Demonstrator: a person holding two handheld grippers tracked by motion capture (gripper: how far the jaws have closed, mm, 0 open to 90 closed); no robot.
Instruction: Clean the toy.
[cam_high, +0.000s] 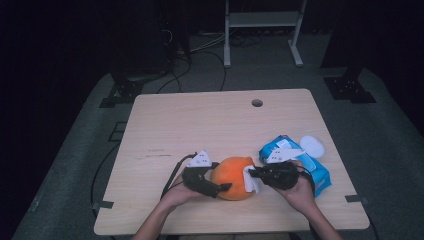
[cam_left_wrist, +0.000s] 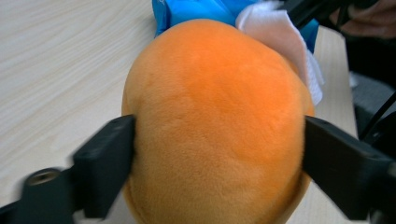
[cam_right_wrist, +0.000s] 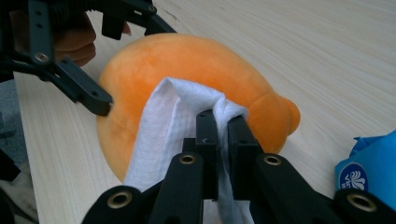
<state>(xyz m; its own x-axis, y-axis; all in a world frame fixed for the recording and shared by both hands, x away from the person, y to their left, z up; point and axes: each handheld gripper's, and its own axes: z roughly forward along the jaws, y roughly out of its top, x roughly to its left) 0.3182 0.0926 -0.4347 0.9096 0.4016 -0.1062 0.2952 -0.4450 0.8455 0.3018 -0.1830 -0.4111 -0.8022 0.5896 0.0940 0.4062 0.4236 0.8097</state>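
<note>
A round orange plush toy (cam_high: 234, 177) lies on the wooden table (cam_high: 200, 120) near its front edge. My left gripper (cam_high: 222, 176) comes in from the toy's left. In the left gripper view its black jaws (cam_left_wrist: 219, 154) press against both sides of the plush (cam_left_wrist: 210, 116). From the right, my right gripper (cam_high: 251, 173) is shut on a folded white wipe (cam_high: 250, 181). In the right gripper view the jaws (cam_right_wrist: 223, 126) pinch the wipe (cam_right_wrist: 168, 121) and hold it flat against the toy (cam_right_wrist: 187, 56).
A blue pack of wipes (cam_high: 310, 165) with a white flip lid (cam_high: 312, 146) lies just right of the toy, under my right hand. The table has a cable hole (cam_high: 257, 103) at the back. Cables and a stand's feet are on the floor behind.
</note>
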